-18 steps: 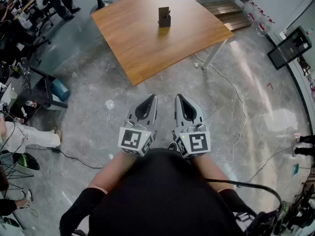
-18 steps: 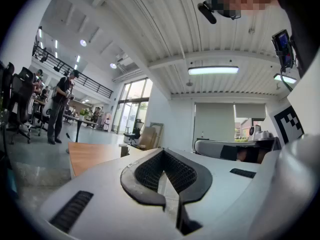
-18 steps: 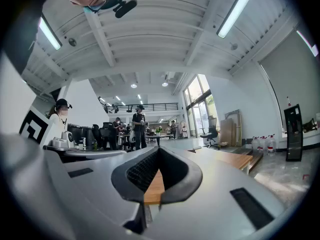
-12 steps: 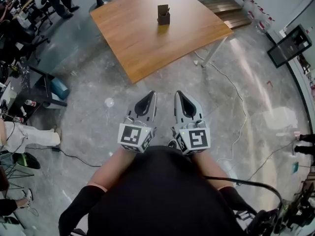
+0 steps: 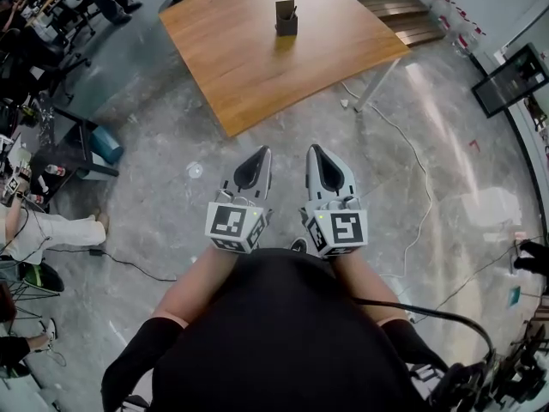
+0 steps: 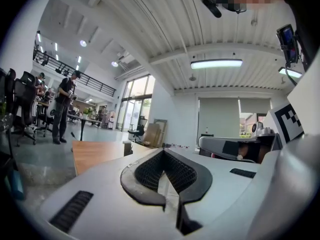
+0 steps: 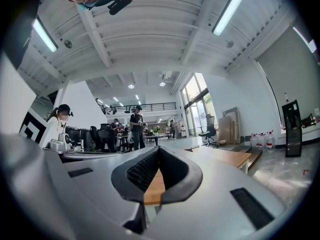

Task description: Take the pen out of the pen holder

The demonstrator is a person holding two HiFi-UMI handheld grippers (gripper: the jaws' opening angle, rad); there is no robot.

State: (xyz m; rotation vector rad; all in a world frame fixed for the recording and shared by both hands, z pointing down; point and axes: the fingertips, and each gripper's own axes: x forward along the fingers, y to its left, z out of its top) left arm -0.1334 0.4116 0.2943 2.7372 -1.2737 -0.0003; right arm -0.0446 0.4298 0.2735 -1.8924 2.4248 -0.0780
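**Both grippers held idle at the waist, pen holder far off across the table**

The pen holder (image 5: 286, 20) stands toward the far edge of the wooden table (image 5: 257, 67), about midway between its left and right corners. A dark pen (image 5: 292, 10) stands up out of it, too small to make out further.

The person stands on the floor, off the table's near corner. The left gripper (image 5: 259, 153) and the right gripper (image 5: 316, 149) are tucked side by side against the body and point toward the table. This looks like a carrying posture for the approach, since nothing is within reach.

In the left gripper view, the left gripper (image 6: 163, 154) has its tips closed together, with only a narrow empty slot behind them. In the right gripper view, the right gripper (image 7: 159, 149) is closed at the tips too, and only the tabletop shows through its slot. Neither holds anything.

Since the earlier frames, the table, holder and grippers have all slid slightly up the head view. The grippers' pose and their distance from the near corner have barely changed.
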